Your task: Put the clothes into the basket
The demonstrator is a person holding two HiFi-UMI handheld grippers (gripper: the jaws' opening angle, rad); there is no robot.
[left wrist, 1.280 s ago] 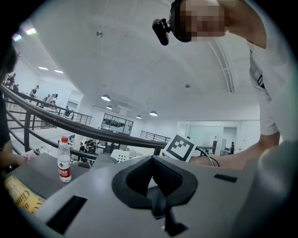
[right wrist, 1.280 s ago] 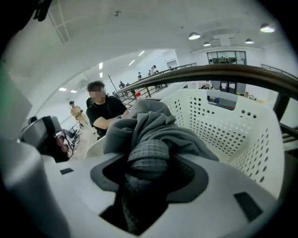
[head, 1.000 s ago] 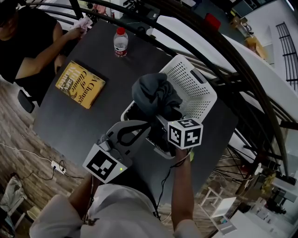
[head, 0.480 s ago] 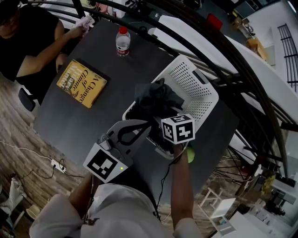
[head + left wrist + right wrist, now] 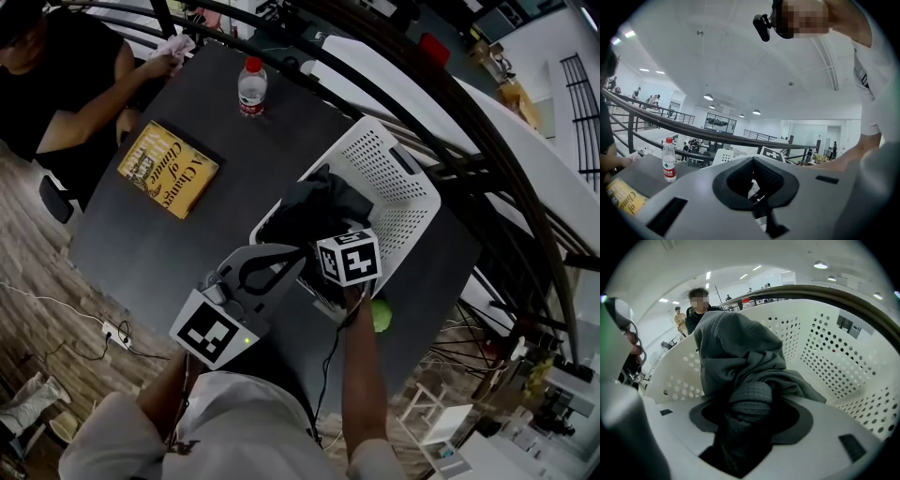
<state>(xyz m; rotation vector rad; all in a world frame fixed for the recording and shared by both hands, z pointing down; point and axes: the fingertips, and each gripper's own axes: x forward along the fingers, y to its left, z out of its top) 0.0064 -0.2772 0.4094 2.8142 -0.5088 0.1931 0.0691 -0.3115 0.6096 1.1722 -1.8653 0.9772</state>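
A white perforated basket [image 5: 412, 178] stands on the dark table [image 5: 187, 244]. A dark grey garment [image 5: 314, 206] is bunched up inside it, against its near wall. My right gripper [image 5: 323, 234] reaches over the near rim under its marker cube. In the right gripper view the basket [image 5: 834, 357] walls surround the garment [image 5: 736, 348]. A roll of that cloth fills the gap of the right gripper [image 5: 750, 423], whose jaws are opening. My left gripper [image 5: 295, 253] hovers just left of the basket with its tips together and nothing in it; it shows as left gripper [image 5: 757, 187] in its own view.
A yellow book [image 5: 169, 169] lies on the table's left part and a water bottle [image 5: 251, 86] stands at the far edge. A person [image 5: 56, 75] sits at the far left corner. Dark railings curve behind the basket. A green object [image 5: 380, 314] sits by my right hand.
The right gripper and the garment have sunk lower into the basket, and the cloth heap stands less tall above the rim. The left gripper has stayed in place.
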